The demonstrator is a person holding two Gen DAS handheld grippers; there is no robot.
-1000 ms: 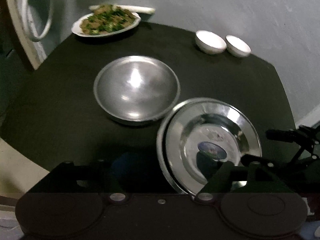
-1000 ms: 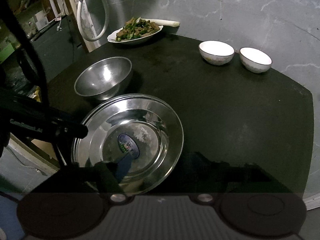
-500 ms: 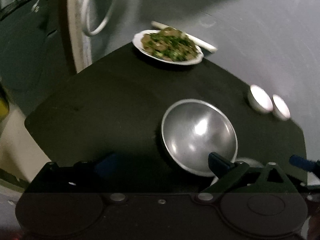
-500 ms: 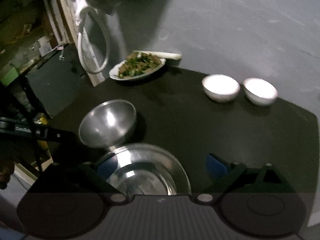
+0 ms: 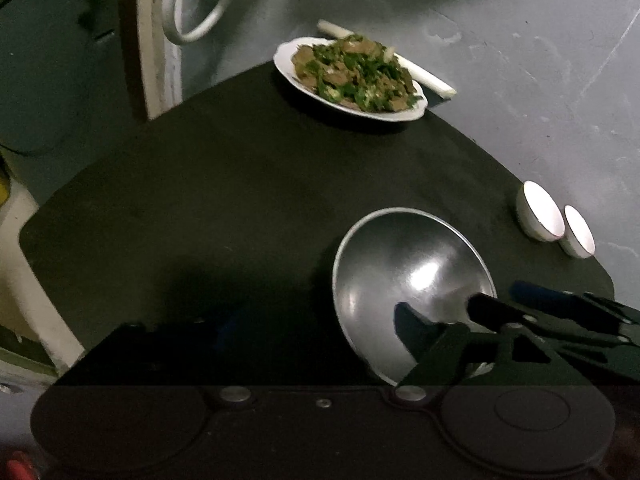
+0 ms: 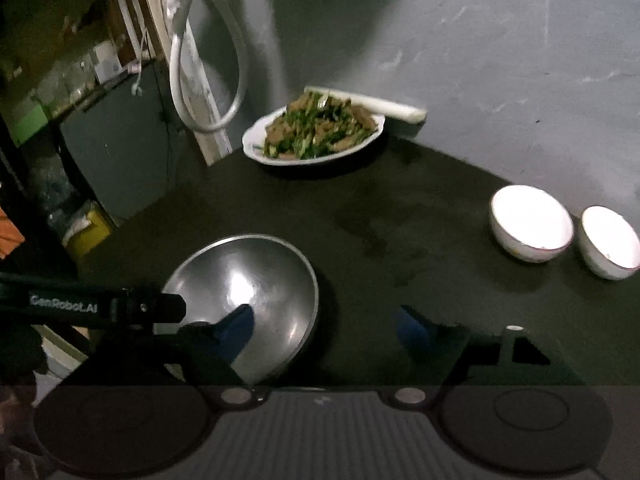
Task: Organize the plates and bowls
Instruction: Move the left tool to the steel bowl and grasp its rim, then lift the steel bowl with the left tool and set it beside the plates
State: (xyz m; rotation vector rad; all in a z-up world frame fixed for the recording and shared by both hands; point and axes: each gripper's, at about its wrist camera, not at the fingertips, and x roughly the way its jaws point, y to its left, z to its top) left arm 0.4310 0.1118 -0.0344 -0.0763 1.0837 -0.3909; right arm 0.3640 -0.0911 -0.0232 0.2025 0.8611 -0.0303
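Both grippers are hanging low over the near edge of a dark table [image 5: 224, 200], and neither has anything in it. The left gripper [image 5: 316, 330] is spread wide: its right finger sits in front of the steel bowl [image 5: 408, 276], while the left one is mostly lost in shadow. The right gripper [image 6: 324, 328] is wide open too, left fingertip over the steel bowl's inside, right fingertip over bare tabletop. The bowl is upright and empty, sitting on the table just in front of both claws. In the left view the right gripper's black fingers poke in from the right, just past the bowl's rim. At the far edge there's a white plate [image 6: 316, 136] piled with green and brown food, with a pale stick [image 6: 376, 106] lying behind it on the grey floor. Two small white bowls [image 6: 560, 230] sit side by side at the right edge, nearly touching, well apart from the steel one. A white hose [image 6: 204, 60] loops down at the far left.
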